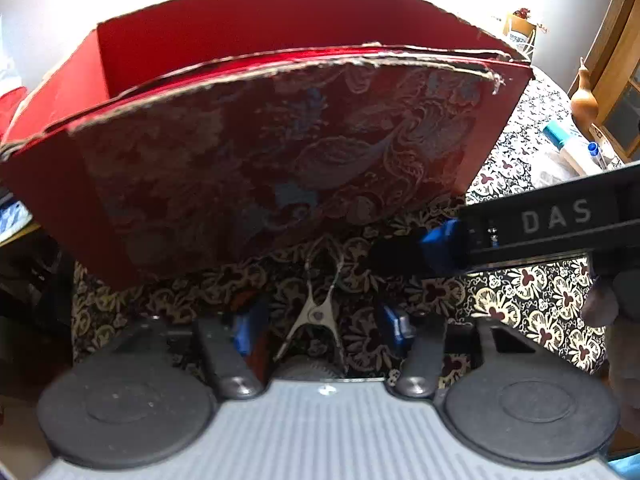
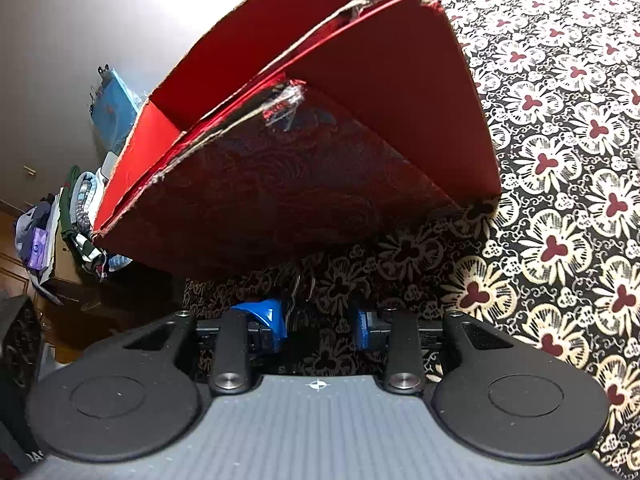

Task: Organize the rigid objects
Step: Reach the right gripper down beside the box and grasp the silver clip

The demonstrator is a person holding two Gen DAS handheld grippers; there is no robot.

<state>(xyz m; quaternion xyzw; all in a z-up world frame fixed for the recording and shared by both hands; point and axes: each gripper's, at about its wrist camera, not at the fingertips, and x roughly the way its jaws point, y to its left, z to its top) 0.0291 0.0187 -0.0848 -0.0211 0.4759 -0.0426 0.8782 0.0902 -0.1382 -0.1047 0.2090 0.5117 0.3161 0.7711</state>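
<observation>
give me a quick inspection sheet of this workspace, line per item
surface: table under a black, cream and maroon floral cloth.
job's things: red box standing open in front of both grippers, its patterned front flap frayed along the top edge; metal clip lying on the cloth between the left gripper's fingers.
clutter: bottles with blue caps and a tan gourd-shaped ornament at the far edge.
grippers: left gripper open around the clip, not closed on it; right gripper open, with something dark and metallic between its fingers that I cannot identify.
cables: nothing seen.
surroundings: piled clothes, a blue bag, a wooden cabinet.
</observation>
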